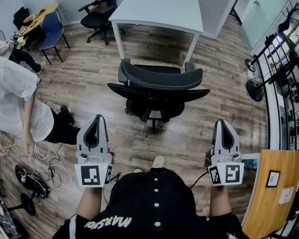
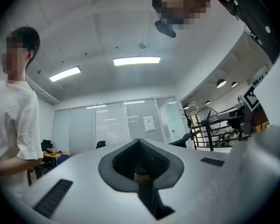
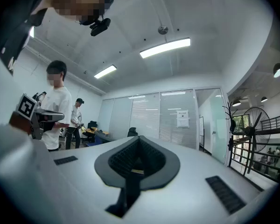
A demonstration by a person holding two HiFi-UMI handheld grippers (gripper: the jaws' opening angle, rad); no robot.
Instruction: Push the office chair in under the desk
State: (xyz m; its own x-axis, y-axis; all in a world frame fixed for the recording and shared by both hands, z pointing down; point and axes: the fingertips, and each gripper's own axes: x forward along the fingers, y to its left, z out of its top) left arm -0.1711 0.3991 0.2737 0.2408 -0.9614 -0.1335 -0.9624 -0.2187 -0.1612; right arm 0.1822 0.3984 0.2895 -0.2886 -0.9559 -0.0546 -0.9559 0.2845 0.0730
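Note:
The black mesh office chair (image 1: 157, 86) stands on the wood floor with its backrest toward me. It sits a short way in front of the white desk (image 1: 157, 9), not under it. In the head view my left gripper (image 1: 96, 119) and right gripper (image 1: 223, 124) are held close to my body, well short of the chair and touching nothing. Both point upward with jaws shut and nothing between them. The left gripper (image 2: 139, 142) in its own view and the right gripper (image 3: 139, 139) in its own view face the ceiling and far glass partitions.
A person in a white shirt (image 1: 15, 103) bends over at the left beside loose cables (image 1: 45, 168). A second black chair (image 1: 102, 6) and a blue chair (image 1: 54, 29) stand at the back left. A wooden tabletop (image 1: 271, 193) and floor fans (image 1: 254, 88) are at the right.

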